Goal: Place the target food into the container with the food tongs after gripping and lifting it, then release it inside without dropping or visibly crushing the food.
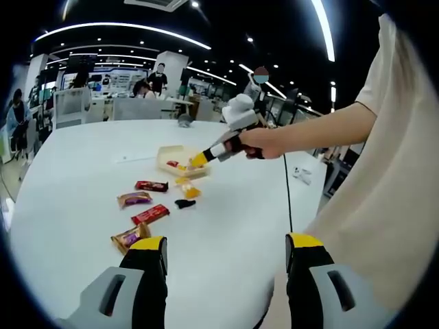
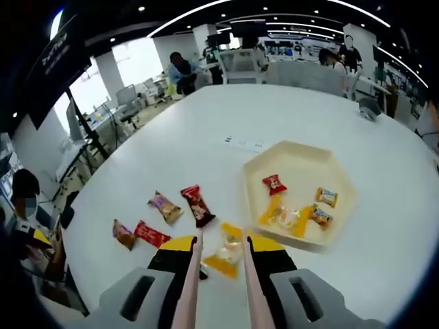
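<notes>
My right gripper is shut on a pair of pale food tongs, whose two arms run forward between its jaws. Between the tong tips lies a yellow, partly clear snack packet, just short of the cream hexagonal tray; whether it is off the table I cannot tell. The tray holds a red candy and several yellow packets. In the left gripper view a hand holds the right gripper beside the tray, above the yellow packet. My left gripper stands open and empty near the table's front edge.
Several wrapped snacks lie on the white round table: a red bar, a brown one, another red, a brown. A small black piece sits by the packet. A person's arm reaches across. Desks and people stand beyond.
</notes>
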Available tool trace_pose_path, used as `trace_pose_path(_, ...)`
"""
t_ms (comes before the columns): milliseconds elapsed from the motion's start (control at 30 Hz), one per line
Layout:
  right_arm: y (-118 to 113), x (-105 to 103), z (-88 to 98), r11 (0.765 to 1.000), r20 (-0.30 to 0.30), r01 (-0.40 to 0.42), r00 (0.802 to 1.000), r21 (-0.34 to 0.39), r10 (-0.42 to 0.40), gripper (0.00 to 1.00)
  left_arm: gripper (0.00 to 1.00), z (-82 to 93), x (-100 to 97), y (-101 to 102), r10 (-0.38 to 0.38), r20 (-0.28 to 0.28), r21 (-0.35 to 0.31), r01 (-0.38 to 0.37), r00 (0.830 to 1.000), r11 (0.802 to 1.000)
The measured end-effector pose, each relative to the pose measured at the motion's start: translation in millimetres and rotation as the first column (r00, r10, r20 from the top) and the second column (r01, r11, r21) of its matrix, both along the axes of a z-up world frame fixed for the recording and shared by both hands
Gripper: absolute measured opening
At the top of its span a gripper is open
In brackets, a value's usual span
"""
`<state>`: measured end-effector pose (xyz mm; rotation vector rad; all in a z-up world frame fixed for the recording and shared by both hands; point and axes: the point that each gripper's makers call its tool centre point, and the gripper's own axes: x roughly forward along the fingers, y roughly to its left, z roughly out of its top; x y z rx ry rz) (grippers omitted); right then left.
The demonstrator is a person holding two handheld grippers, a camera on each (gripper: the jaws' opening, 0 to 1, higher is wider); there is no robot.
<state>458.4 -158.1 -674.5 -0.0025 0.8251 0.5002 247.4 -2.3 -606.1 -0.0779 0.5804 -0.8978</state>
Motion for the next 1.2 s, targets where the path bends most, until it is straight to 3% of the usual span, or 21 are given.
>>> trace_pose_path(300, -5.9, -4.4, -17.5, 1.000, -0.053, 0.012, 0.999, 0.005, -0.011, 0.29, 0.70, -0.7, -0.4, -0.9, -0.003, -0.004, 0.002, 0.003, 1.000, 1.000)
trace_pose_path(733, -1.8, -5.4, -26.8, 0.999, -0.101, 0.025, 0.995, 0.032, -0.021, 0.29, 0.70, -4.4, 0.5, -0.9, -0.005, -0.018, 0.003, 0.005, 1.000, 1.000)
trace_pose_path(933, -1.9, -3.3, -29.5, 0.999, -0.108, 0.034, 0.994, 0.031, -0.030, 0.23, 0.70, -6.2, 3.1, 1.5, -0.005, -0.025, 0.005, 0.005, 1.000, 1.000)
trace_pose_path(967, 0.0, -6.0, -30.8, 0.999, -0.128, 0.016, 0.992, 0.032, -0.012, 0.13, 0.70, -6.2, 3.9, 1.7, -0.005, -0.025, 0.004, 0.005, 1.000, 1.000)
trace_pose_path(1000, 0.4, -5.1, -30.6, 1.000, -0.109, -0.014, 0.994, 0.015, 0.015, 0.08, 0.70, -6.2, 4.9, 1.8, -0.004, -0.029, 0.001, 0.004, 1.000, 1.000)
trace_pose_path(1200, -5.2, -7.7, -34.9, 1.000, -0.099, -0.002, 0.995, -0.002, 0.001, 0.14, 0.70, -5.9, 6.3, 0.7, -0.007, -0.032, -0.001, 0.007, 0.999, 1.000)
